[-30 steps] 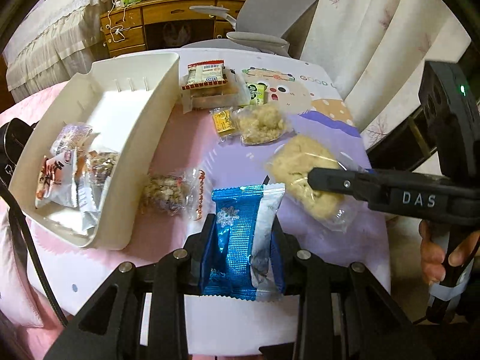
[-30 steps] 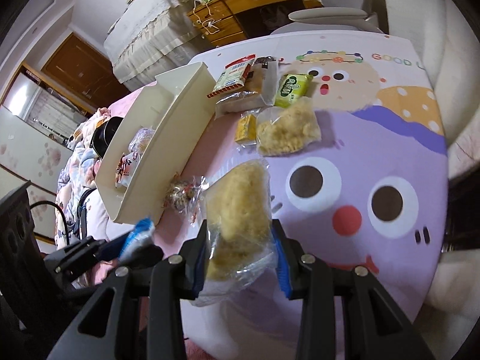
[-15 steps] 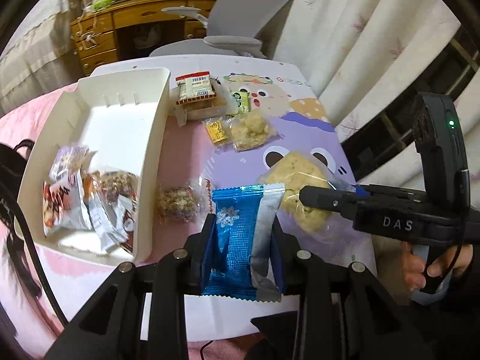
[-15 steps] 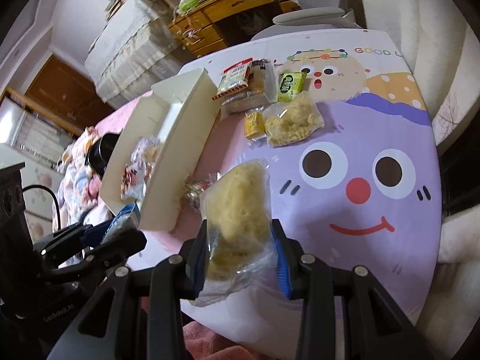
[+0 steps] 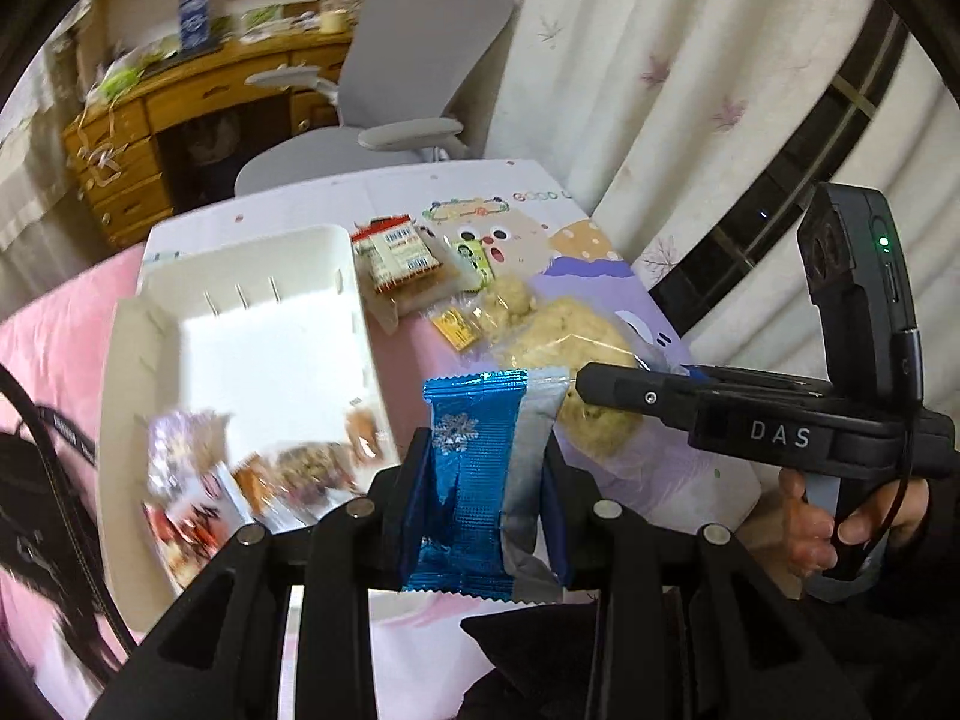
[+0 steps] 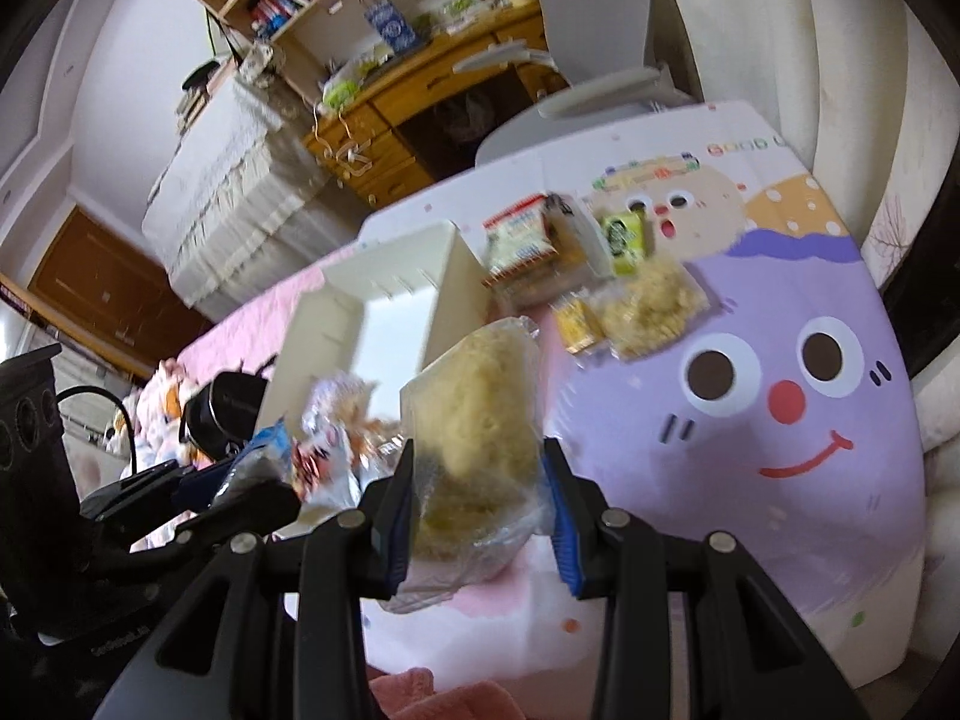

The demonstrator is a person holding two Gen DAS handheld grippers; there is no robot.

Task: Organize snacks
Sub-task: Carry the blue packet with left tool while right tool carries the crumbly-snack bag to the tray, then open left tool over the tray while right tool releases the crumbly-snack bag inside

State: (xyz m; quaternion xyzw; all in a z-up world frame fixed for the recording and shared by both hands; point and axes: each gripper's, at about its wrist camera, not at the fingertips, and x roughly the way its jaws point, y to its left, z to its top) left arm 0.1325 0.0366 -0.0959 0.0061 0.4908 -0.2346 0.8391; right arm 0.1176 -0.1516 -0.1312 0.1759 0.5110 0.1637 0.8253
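Observation:
My left gripper point(image 5: 483, 480) is shut on a blue and silver foil snack packet point(image 5: 474, 480), held up above the table's near edge. My right gripper point(image 6: 480, 480) is shut on a clear bag of pale yellow crumbly snack point(image 6: 474, 420), also lifted; that bag point(image 5: 576, 348) shows in the left wrist view too. A white plastic bin point(image 5: 258, 354) sits left of both, with several wrapped snacks point(image 5: 240, 480) at its near end; it also shows in the right wrist view point(image 6: 456, 288).
More snacks lie beyond the bin on the cartoon tablecloth point(image 6: 780, 480): a red-trimmed pack point(image 5: 396, 255), a green packet point(image 6: 627, 234), a small yellow packet point(image 6: 576, 324) and a second clear crumbly bag point(image 6: 648, 303). A grey chair point(image 5: 414, 90) stands behind the table.
Both grippers have risen and pulled back from the table with their snacks still held. The view now tilts up to take in more of the room.

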